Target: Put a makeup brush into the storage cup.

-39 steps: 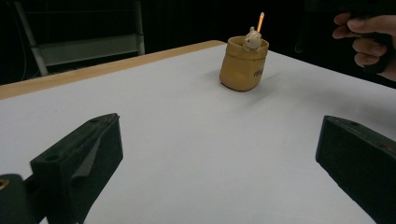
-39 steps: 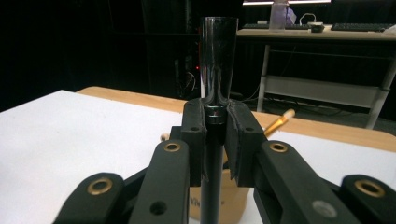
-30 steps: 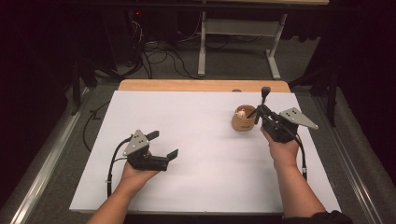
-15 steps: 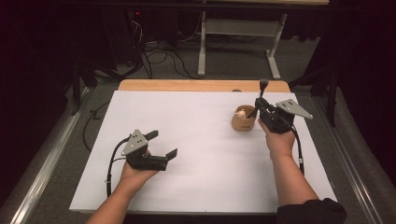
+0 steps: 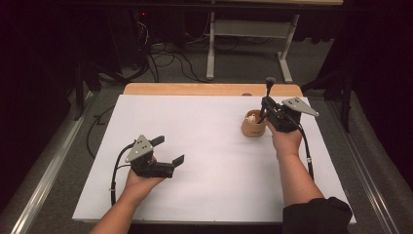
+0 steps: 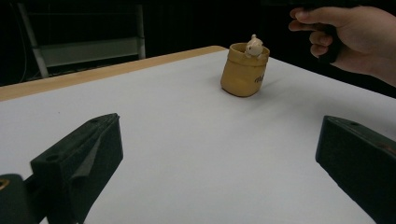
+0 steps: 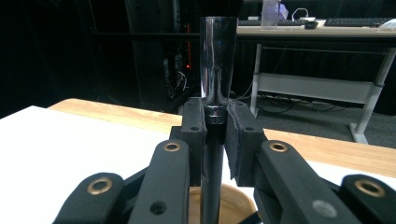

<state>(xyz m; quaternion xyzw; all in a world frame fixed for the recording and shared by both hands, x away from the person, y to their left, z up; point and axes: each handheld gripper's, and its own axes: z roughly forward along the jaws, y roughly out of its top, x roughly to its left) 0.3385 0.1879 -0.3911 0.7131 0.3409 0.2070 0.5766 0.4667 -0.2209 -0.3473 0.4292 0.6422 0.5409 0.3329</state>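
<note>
Chrome-handled tool (image 7: 217,70) stands upright, clamped in the right claw (image 5: 267,105) over a tan cup (image 5: 253,127). Left claw (image 5: 168,151) rests open on the white tabletop (image 5: 209,141).

Only the tan cup (image 5: 253,127) stands on the white sheet (image 5: 204,146); all around it lies open

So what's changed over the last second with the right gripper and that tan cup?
The right gripper, shut on the dark metal tool, has drifted slightly toward the table's far edge, staying over the tan cup. The cup and the open left gripper haven't moved.
</note>
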